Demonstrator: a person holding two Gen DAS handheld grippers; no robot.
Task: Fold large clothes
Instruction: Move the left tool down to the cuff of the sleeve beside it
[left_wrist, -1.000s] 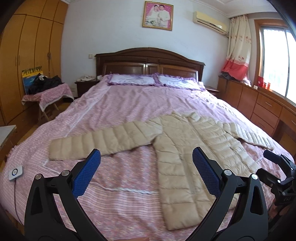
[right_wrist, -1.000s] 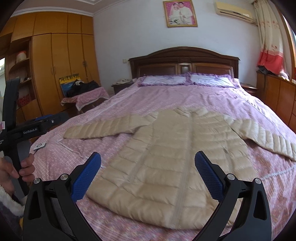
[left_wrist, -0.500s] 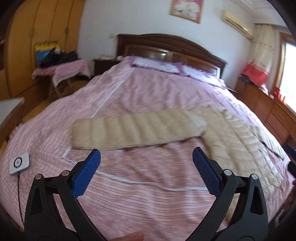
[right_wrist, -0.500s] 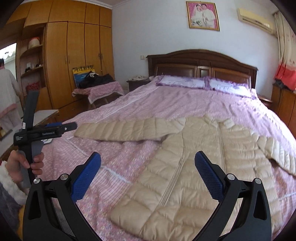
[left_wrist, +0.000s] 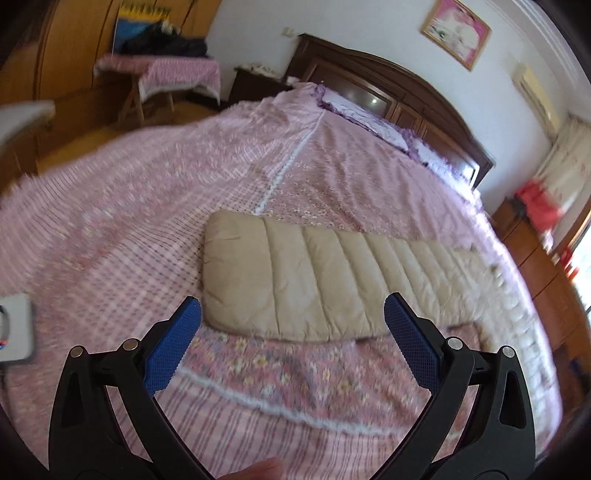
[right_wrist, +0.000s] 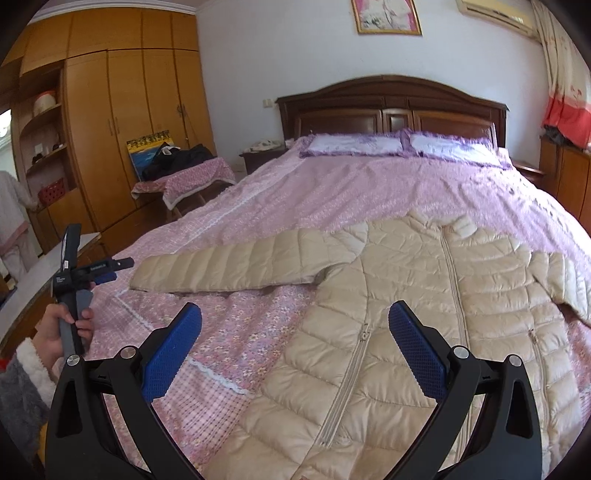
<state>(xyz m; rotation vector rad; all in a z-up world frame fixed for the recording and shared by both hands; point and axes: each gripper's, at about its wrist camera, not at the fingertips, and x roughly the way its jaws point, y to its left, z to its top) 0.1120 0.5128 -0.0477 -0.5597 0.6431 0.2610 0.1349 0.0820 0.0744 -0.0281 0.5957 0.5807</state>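
A beige quilted down jacket (right_wrist: 436, 306) lies flat, front up and zipped, on the pink bed (right_wrist: 369, 192), both sleeves spread out. Its left sleeve (left_wrist: 295, 280) stretches toward the bed's left side. My left gripper (left_wrist: 291, 343) is open and empty, just short of that sleeve's cuff end. It also shows in the right wrist view (right_wrist: 107, 271), near the cuff. My right gripper (right_wrist: 295, 350) is open and empty, above the jacket's lower left body.
A white device (left_wrist: 14, 332) lies on the bed near the left edge. A small cloth-covered table (right_wrist: 184, 181) and wooden wardrobes (right_wrist: 122, 133) stand left of the bed. Pillows (right_wrist: 399, 144) and headboard are at the far end. Cabinets (left_wrist: 546, 280) line the right side.
The left gripper has swung left and come close to the left sleeve's cuff. The right gripper has shifted left and a little lower over the jacket body. Both stay open.
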